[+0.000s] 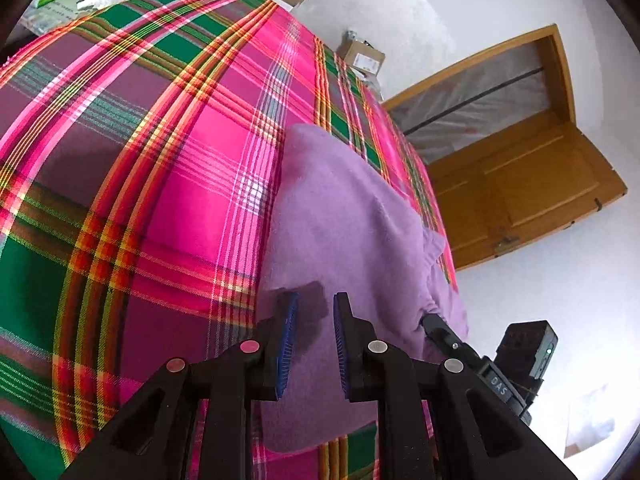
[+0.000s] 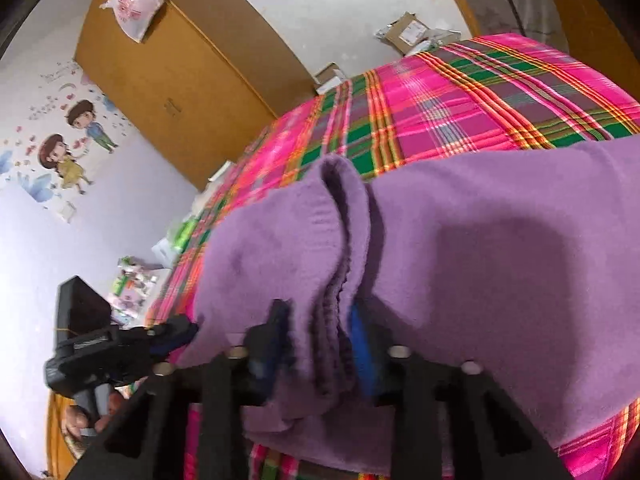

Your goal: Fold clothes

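a purple garment (image 1: 340,216) lies on a plaid sheet (image 1: 160,140) that covers the bed. the left gripper (image 1: 316,312) hovers just above the garment with its jaws apart and nothing between them. the right gripper (image 2: 316,320) is closed on a bunched fold of the garment (image 2: 480,260), with cloth squeezed between its blue pads (image 2: 362,340). a wooden door (image 1: 520,184) stands behind the bed.

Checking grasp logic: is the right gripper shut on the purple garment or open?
Shut on it: a bunched fold of the purple garment sits pinched between the right gripper fingers.
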Tool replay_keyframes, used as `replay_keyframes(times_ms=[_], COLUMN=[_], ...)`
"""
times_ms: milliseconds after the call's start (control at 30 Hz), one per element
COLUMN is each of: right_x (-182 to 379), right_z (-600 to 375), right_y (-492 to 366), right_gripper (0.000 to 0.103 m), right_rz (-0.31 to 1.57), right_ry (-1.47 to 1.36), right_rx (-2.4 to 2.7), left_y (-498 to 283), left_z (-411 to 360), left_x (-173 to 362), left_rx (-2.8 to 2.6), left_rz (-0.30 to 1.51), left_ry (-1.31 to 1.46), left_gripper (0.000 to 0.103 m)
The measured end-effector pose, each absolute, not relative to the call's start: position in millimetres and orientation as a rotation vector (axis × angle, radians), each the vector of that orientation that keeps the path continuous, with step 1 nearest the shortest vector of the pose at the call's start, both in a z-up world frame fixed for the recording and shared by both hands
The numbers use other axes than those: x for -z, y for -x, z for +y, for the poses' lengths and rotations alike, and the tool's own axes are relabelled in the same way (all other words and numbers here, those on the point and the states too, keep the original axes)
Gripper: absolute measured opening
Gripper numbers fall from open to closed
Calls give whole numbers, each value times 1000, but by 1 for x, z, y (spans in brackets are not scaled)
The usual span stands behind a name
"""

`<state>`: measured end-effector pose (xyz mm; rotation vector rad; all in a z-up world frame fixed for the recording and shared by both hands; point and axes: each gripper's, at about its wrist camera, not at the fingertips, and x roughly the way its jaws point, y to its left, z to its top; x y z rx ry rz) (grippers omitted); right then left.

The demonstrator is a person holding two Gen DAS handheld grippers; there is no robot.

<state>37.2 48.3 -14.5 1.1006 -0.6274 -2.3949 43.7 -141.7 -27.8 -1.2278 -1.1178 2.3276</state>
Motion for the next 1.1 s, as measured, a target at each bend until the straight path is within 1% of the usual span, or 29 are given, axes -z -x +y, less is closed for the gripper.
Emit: replay_keyframes(times_ms=[100, 300, 367, 467, 567, 700, 800, 1067, 1100], right_x=[5, -10, -2, 16, 16, 0, -11, -15, -14], right_z=[54, 71, 76, 81, 83, 81, 80, 76, 76], right_y=[-44, -60, -60, -53, -50, -47, -32, 18, 22], right_gripper=[19, 19, 20, 23, 29, 32, 34, 34, 31], right_rz=[-647, -700, -700, -706, -691, -592, -560, -528, -530], right_ry=[-1042, -967, -1013, -1120, -1120, -1064, -1004, -1051, -1066], right_rx=[2396, 2470, 2502, 2498, 2511, 2587, 2607, 2566, 2568], left_y=[-44, -46, -44, -42, -42, -41, -41, -37, -37], left_z=[-143, -138, -135, -133, -132, -133, -132, -131, -130], left_x=[27, 21, 23, 27, 28, 27, 27, 24, 24], left_rx=[-2332, -2358, -2352, -2352, -2353, -2365, -2375, -2378, -2378], left_rz=[-1138, -1102, -1094, -1087, -1083, -1069, -1045, -1031, -1030], left_ry=[1224, 1212, 1229, 1246, 1246, 1251, 1255, 1263, 1265], left_gripper=[18, 18, 18, 18, 18, 18, 18, 18, 18])
